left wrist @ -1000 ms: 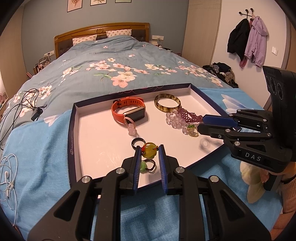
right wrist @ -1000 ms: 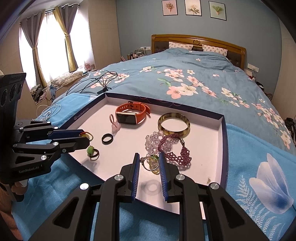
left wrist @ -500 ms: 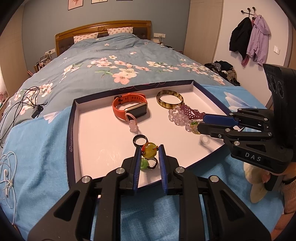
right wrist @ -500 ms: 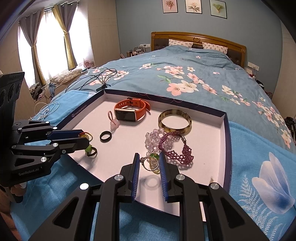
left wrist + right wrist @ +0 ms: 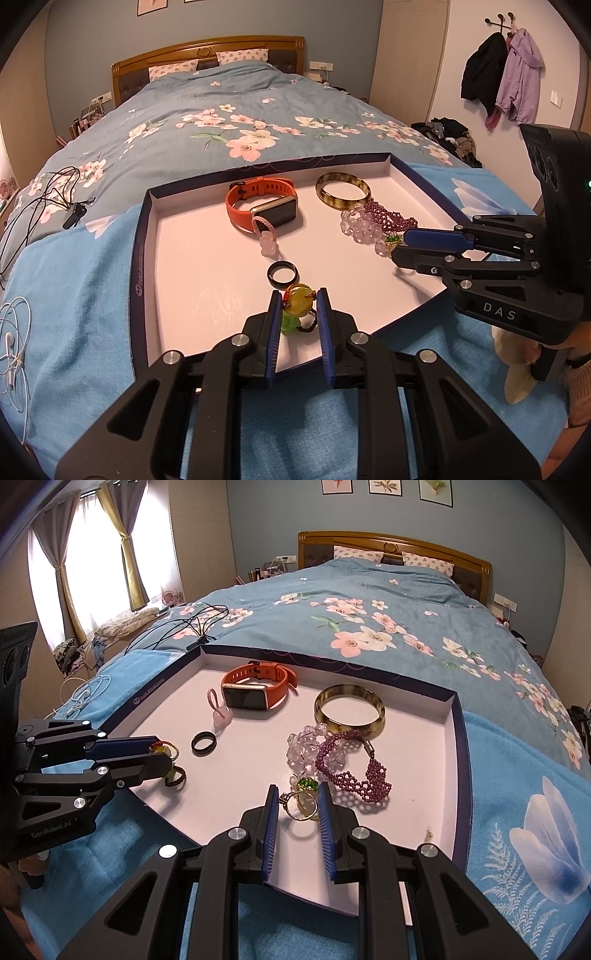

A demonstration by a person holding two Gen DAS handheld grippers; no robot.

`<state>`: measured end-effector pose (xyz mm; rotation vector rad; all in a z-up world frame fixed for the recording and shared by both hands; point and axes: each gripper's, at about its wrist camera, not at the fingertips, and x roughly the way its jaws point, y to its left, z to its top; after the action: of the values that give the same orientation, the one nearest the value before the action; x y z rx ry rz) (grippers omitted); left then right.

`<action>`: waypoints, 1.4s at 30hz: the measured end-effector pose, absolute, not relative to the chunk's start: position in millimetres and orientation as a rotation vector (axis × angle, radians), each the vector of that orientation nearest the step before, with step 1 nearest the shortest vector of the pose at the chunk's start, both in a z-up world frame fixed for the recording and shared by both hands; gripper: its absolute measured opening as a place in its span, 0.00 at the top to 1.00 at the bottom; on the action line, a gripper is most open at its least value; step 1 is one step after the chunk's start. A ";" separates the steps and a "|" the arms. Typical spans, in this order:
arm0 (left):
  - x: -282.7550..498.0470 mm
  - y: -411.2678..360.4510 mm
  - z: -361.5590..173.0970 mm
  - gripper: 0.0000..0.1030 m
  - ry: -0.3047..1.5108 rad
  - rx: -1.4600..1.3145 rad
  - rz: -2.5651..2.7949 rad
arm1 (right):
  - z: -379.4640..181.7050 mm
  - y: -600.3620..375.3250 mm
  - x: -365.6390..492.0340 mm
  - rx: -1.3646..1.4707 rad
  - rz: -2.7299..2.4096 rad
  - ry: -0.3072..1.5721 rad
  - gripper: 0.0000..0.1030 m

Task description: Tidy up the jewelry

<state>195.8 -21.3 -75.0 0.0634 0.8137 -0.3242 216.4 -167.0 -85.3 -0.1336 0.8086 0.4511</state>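
On the bed, tray (image 5: 147, 258) holds orange watch (image 5: 262, 205).

1 tray (image 5: 460, 738), 1 watch (image 5: 255, 686), 1 bangle (image 5: 349, 710), 2 beaded bracelets (image 5: 354, 768), approx. 5 rings (image 5: 203, 743), 1 pink charm (image 5: 221, 716).

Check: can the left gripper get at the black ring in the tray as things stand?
Probably not yet. The left gripper is shut on the yellow bead charm, so it is occupied. The path looks free: the black ring lies flat just beyond its tips, nothing between.
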 end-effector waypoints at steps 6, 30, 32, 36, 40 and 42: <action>196.1 -20.3 -77.1 0.81 0.820 0.061 -0.319 | -86.0 -165.6 216.9 -0.135 0.446 0.815 0.81; 181.7 -12.7 -66.7 0.51 0.765 0.046 -0.278 | -74.2 -177.4 196.6 -0.070 0.447 0.760 0.59; 177.2 -11.8 -64.7 0.45 0.753 0.048 -0.269 | -72.4 -178.1 193.6 -0.062 0.448 0.755 0.54; 168.2 -9.9 -60.4 0.38 0.730 0.050 -0.249 | -68.3 -180.7 184.7 -0.048 0.445 0.733 0.44; 156.1 -6.2 -53.0 0.29 0.699 0.043 -0.236 | -65.2 -183.2 176.6 -0.032 0.437 0.714 0.31; 149.3 -6.3 -49.8 0.21 0.683 0.048 -0.227 | -64.2 -185.3 172.3 -0.026 0.431 0.709 0.28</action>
<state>149.3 -6.3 -49.8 0.0475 0.6834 -0.2273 172.3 -185.3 -64.2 -0.0263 0.7085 0.4306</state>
